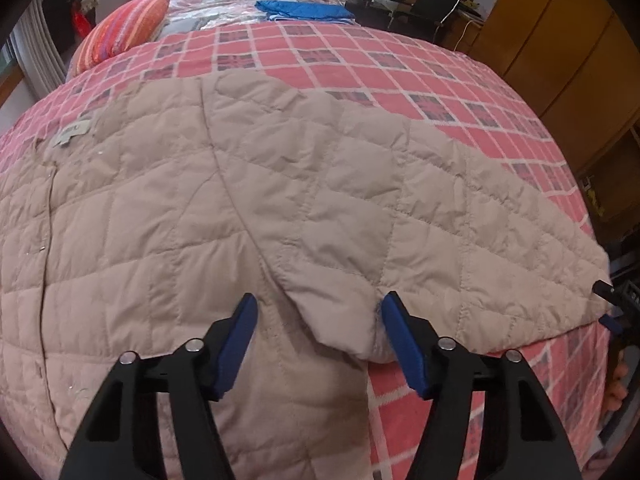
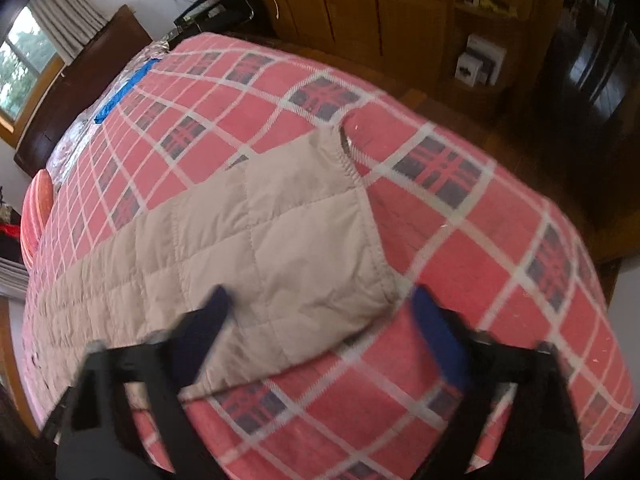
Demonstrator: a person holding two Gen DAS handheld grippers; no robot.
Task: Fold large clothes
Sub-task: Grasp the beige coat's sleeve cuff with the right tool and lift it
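A beige quilted jacket (image 1: 240, 180) lies spread flat on the bed's red plaid blanket (image 1: 400, 76), a label (image 1: 74, 132) showing near its collar. My left gripper (image 1: 319, 304) hangs open just above the jacket, its jaws either side of the fold where the sleeve (image 1: 480, 220) meets the body. In the right wrist view, my right gripper (image 2: 320, 296) is open and blurred, straddling the near corner of the sleeve's cuff end (image 2: 304, 232) without touching it. The same gripper shows at the cuff in the left wrist view (image 1: 610, 308), with a hand below it.
An orange striped pillow (image 1: 124, 28) and a folded blue cloth (image 1: 304, 10) lie near the headboard. Wooden wardrobes (image 2: 360, 4) and a shelf with boxes (image 2: 480, 60) stand past the bed's far side. The bed edge (image 2: 580, 280) drops off close to the cuff.
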